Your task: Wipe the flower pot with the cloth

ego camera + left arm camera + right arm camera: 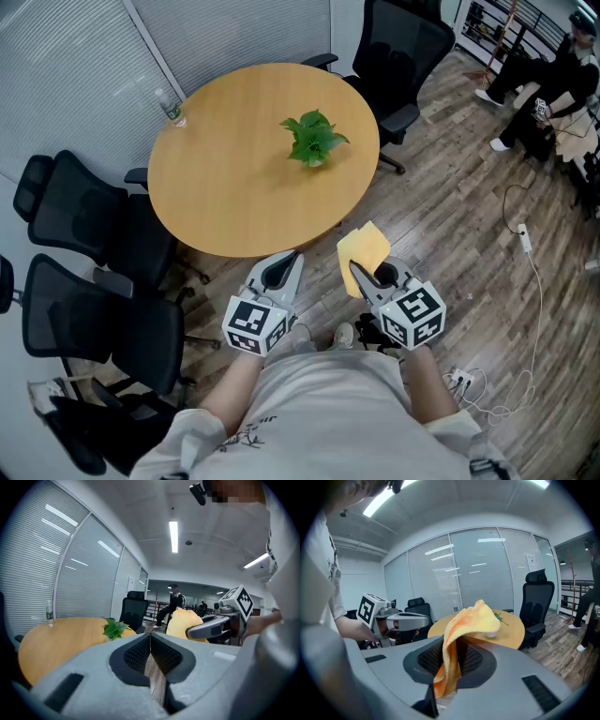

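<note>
A small white flower pot with a green plant [314, 141] stands on the round wooden table [234, 187], right of its middle. I stand off the table's near edge, both grippers over the floor. My right gripper [356, 270] is shut on a yellow cloth [364, 249], which sticks up from the jaws and folds over [468, 623]. The cloth hides most of the pot [491, 633] in the right gripper view. My left gripper [284, 262] is shut and holds nothing; its jaws [150, 639] meet, with the plant [114, 628] ahead to the left.
A clear water bottle [170, 106] stands at the table's far left edge. Black office chairs [80, 220] ring the table on the left and at the back [403, 47]. A person [553, 80] sits at far right. Cables and a power strip [523, 239] lie on the wooden floor.
</note>
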### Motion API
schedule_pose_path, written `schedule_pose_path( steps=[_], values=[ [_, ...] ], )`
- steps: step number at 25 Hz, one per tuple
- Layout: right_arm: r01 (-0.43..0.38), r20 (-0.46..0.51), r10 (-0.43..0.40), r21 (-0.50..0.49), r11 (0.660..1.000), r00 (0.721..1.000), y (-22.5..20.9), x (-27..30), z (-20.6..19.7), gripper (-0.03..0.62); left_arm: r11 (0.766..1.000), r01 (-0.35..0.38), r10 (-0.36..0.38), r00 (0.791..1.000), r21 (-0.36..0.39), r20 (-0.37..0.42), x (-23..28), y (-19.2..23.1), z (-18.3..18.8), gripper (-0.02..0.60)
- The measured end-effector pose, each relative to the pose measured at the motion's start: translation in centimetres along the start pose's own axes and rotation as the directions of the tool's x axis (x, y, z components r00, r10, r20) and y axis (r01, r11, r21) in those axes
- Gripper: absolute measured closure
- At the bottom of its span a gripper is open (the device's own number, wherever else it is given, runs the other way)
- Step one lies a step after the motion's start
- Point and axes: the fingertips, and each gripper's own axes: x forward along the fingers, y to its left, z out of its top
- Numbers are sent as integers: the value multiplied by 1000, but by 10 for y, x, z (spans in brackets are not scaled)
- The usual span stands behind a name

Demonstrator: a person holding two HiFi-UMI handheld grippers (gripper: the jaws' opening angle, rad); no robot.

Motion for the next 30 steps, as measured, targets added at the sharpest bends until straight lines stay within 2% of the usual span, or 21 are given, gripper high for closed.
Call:
schedule_pose_path(
  steps=[10,15,30],
  values=[
    [11,-3,-11,-5,1000,1000,11,0,-2,539,1000,13,-13,1000,4,6,-8,2,0,571],
    [22,24,-23,33,999,999,18,3,2,537,1000,27,-27,1000,8,10,-17,7,1,571],
    [96,41,-98,44,994,994,51,23,0,537,993,113,-114,993,39,11,-38,27,-3,571]
  ],
)
